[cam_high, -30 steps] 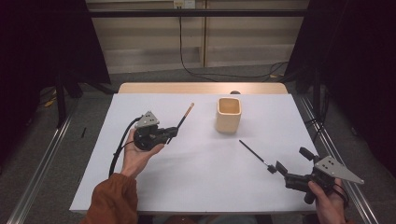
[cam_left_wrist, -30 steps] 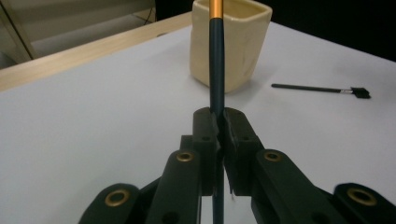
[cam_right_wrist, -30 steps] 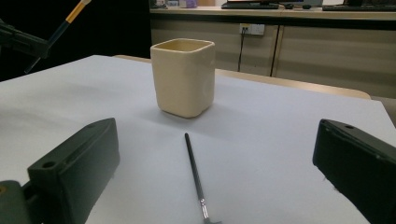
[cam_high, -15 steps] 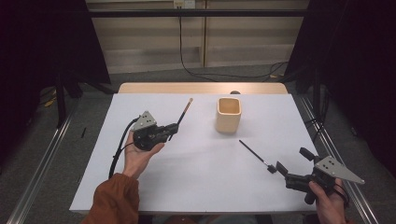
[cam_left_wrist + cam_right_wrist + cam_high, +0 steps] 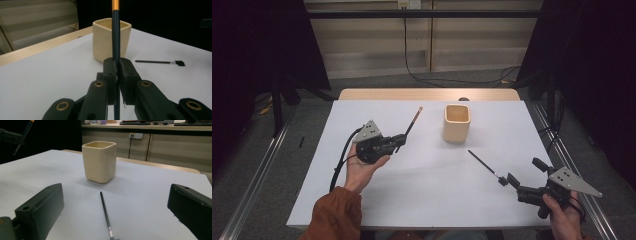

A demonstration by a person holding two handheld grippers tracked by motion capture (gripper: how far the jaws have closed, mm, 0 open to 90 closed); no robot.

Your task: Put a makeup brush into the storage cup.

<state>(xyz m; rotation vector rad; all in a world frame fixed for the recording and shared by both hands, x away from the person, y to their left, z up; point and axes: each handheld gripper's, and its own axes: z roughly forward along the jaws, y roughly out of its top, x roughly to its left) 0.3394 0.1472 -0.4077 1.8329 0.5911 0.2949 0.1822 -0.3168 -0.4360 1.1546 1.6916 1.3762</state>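
Note:
My left gripper (image 5: 399, 142) hovers over the left half of the white table (image 5: 362, 210), shut on a dark brush (image 5: 413, 120) whose orange-banded end points up and toward the cream square cup (image 5: 457, 122). In the left gripper view the jaws (image 5: 117, 65) clamp the brush shaft (image 5: 115, 37), with the cup (image 5: 105, 42) just behind it. A second black brush (image 5: 484, 163) lies flat on the table, right of centre. My right gripper (image 5: 526, 171) rests at the front right, open, just short of that brush's head. In the right gripper view its jaws (image 5: 115, 195) stand wide apart either side of the lying brush (image 5: 105, 211).
A wooden strip (image 5: 427, 94) runs along the table's far edge. Metal floor rails (image 5: 257, 170) flank the table on both sides. Cabinets and a hanging cable (image 5: 412, 55) stand behind. White surface stretches between the two grippers.
The left hand has shifted only slightly and the held brush's tip sits a touch higher. The right gripper and the lying brush have not moved.

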